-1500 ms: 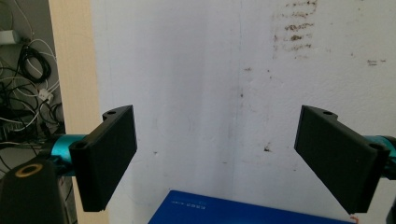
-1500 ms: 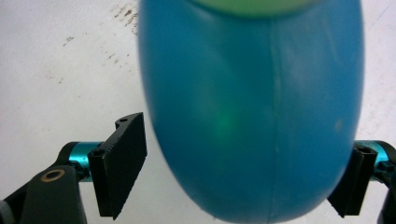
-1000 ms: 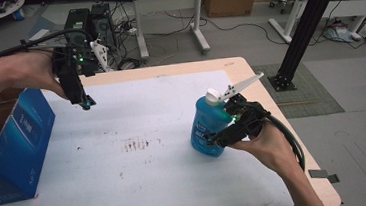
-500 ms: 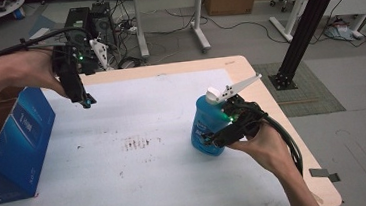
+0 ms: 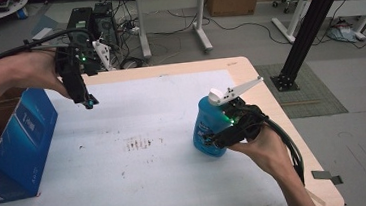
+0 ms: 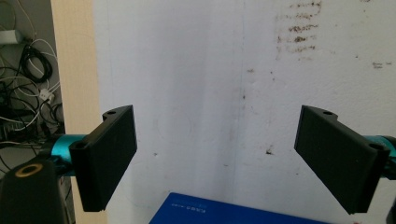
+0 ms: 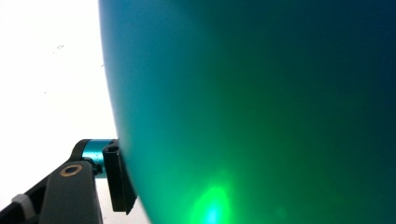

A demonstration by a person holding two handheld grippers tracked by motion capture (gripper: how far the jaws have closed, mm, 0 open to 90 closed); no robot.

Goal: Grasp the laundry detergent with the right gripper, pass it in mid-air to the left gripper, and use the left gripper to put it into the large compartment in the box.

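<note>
Clearly my right hand-held gripper (image 5: 213, 141) had just been closing its jaws around the blue bottle (image 5: 209, 131) — in the right gripper view one black pad lay flat against the teal wall, so I judged the grip made, or near enough. The bottle stood upright on the counter (image 5: 168, 184), near its right edge, with its white cap up; taking it low on the body seemed the sensible hold, since that kept it steady. My left hand-held gripper (image 5: 88, 102) hung above the far left of the counter, jaws wide apart and empty, pointing down — parked out of the way, I'd say. The blue box (image 5: 21, 142) leaned against the counter's left side, well apart from the bottle.
</note>
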